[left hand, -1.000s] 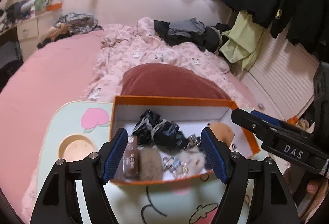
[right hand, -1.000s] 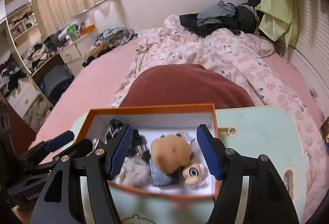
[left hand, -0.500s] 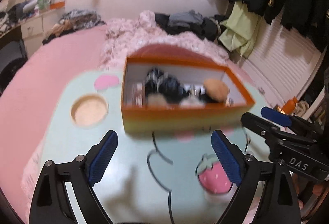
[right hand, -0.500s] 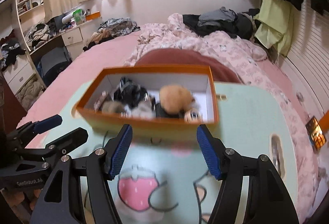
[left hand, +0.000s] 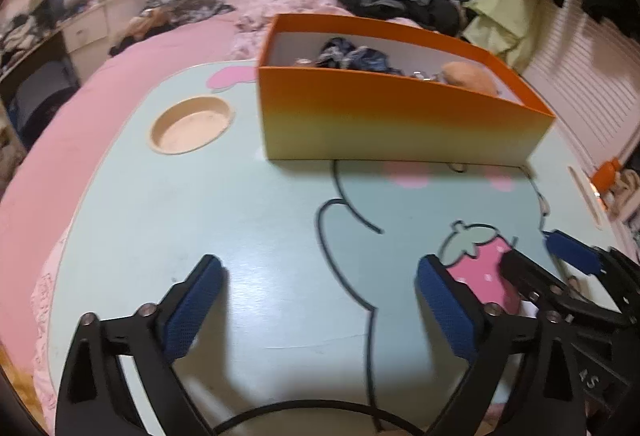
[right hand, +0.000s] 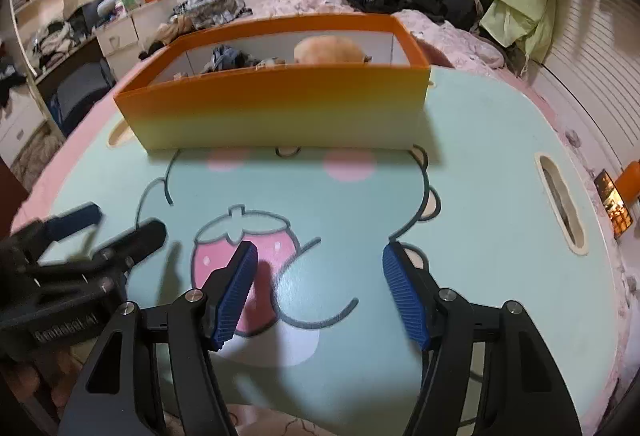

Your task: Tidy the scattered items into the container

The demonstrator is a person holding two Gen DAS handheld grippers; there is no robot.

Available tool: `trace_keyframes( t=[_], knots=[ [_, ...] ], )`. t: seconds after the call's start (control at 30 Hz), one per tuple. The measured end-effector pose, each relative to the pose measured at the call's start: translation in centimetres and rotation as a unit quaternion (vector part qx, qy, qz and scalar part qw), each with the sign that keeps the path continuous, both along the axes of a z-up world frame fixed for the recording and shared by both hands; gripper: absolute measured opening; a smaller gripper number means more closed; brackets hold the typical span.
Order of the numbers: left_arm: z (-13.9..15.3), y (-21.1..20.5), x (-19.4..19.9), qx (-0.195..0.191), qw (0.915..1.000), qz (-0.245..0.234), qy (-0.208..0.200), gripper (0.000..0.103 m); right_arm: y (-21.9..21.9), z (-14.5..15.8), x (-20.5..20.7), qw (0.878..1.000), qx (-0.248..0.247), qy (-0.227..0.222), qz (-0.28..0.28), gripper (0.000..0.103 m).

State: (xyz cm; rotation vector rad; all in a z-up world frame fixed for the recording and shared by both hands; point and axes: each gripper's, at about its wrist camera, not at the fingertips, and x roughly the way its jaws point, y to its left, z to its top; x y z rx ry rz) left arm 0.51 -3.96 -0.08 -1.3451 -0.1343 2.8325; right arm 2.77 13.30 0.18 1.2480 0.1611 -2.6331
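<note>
Both grippers have pulled back from over the box (left hand: pixel 400 123) to low above the bench (left hand: pixel 240 215). Left gripper (left hand: pixel 316 300) fingers are spreading wider, nothing between them; right gripper (right hand: pixel 316 296) fingers stand apart, released, over the strawberry picture (right hand: pixel 244 240). Ahead of both fingertips sits the box, holding dark cloth (left hand: pixel 352 55) and a tan plush toy (right hand: pixel 328 49).

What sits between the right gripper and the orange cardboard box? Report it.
Nothing loose: only bare mint tabletop with its printed strawberry, between right gripper and orange cardboard box, in the right wrist view.
</note>
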Motion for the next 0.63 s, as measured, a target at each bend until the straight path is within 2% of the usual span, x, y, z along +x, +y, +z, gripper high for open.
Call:
trace_keyframes(
  t=[0.07,0.1,0.17,0.63],
  knots=[
    [-0.36,0.04,0.04,-0.024,0.9997,0.010,-0.003,0.103,-0.16,-0.09,0.08,1.000,0.007,0.001,-0.001,0.073],
    [-0.42,0.02,0.09,-0.028,0.9995,0.013,-0.001,0.103,-0.31,-0.26,0.09,1.000,0.016,0.002,-0.004,0.080],
    [-0.44,-0.13,0.10,-0.025,0.9996,0.015,-0.002,0.103,-0.19,-0.45,0.03,1.000,0.020,0.003,-0.010,0.086],
    [-0.32,-0.11,-0.14,-0.024,0.9995,0.020,-0.004,0.103,-0.22,-0.56,0.02,1.000,0.020,0.002,-0.005,0.091]
  ],
)
